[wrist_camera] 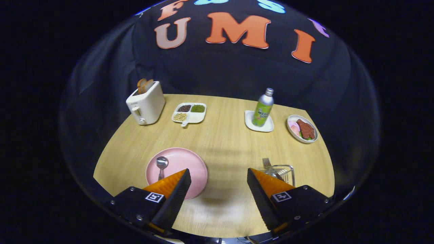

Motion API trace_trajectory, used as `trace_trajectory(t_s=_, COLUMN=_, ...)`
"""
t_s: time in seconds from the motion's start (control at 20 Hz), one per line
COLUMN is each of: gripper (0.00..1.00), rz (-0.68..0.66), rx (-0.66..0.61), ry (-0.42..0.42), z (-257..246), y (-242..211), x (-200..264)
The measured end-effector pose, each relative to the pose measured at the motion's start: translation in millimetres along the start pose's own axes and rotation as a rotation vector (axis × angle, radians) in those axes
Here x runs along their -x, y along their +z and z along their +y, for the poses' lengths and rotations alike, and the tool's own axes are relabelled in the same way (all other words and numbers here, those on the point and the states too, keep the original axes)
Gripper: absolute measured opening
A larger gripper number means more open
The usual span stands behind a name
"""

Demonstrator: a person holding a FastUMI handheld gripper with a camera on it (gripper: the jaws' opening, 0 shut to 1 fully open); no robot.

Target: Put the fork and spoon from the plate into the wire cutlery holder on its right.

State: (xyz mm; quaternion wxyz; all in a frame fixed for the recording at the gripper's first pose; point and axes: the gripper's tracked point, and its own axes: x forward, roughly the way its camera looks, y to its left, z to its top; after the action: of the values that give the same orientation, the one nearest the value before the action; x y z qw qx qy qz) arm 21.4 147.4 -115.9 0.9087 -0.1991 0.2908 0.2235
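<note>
Steel spoon (161,166) lies bowl-away, handle toward the wide, empty jaws, on pink plate (190,166).

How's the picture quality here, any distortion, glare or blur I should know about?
In the gripper view: fisheye bends the table edges into curves; soft shadow lies on the wood ahead of the open gripper; small highlights on the spoon and bottle; the wire holder with the fork looks slightly soft.

Gripper (218,181): two wedge-shaped fingers with ribbed inner faces, spread apart at lower frame; black mounts bore square fiducial markers and small screws.
</note>
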Motion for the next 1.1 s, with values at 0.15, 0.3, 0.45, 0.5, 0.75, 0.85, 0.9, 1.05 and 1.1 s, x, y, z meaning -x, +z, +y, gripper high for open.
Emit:
trace_trajectory(t_s=0.15, gripper=1.00, rz=0.002, rx=0.043, ry=0.065, z=57.5, y=-21.0, x=-18.3)
trace_trajectory(t_s=0.3, gripper=1.00, rz=0.039, rx=0.049, ry=0.100, z=97.8, y=-46.1, x=-40.7)
trace_trajectory(t_s=0.45, gripper=1.00, rz=0.083, rx=0.023, ry=0.145, z=130.4, y=-66.4, x=-58.9)
trace_trajectory(t_s=0.5, gripper=0.99, rz=0.089, rx=0.029, ry=0.143, z=136.2, y=-70.1, x=-64.4)
trace_trajectory(t_s=0.75, gripper=0.79, rz=0.123, rx=0.053, ry=0.143, z=150.4, y=-81.3, x=-85.6)
trace_trajectory(t_s=0.85, gripper=0.68, rz=0.145, rx=0.057, ry=0.141, z=154.0, y=-87.8, x=-93.0)
trace_trajectory(t_s=0.9, gripper=0.59, rz=0.154, rx=0.060, ry=0.142, z=156.2, y=-90.0, x=-96.6)
trace_trajectory(t_s=1.05, gripper=0.42, rz=0.170, rx=0.070, ry=0.121, z=155.5, y=-95.2, x=-103.2)
trace_trajectory(t_s=1.1, gripper=0.32, rz=0.179, rx=0.070, ry=0.117, z=155.3, y=-96.0, x=-104.8)
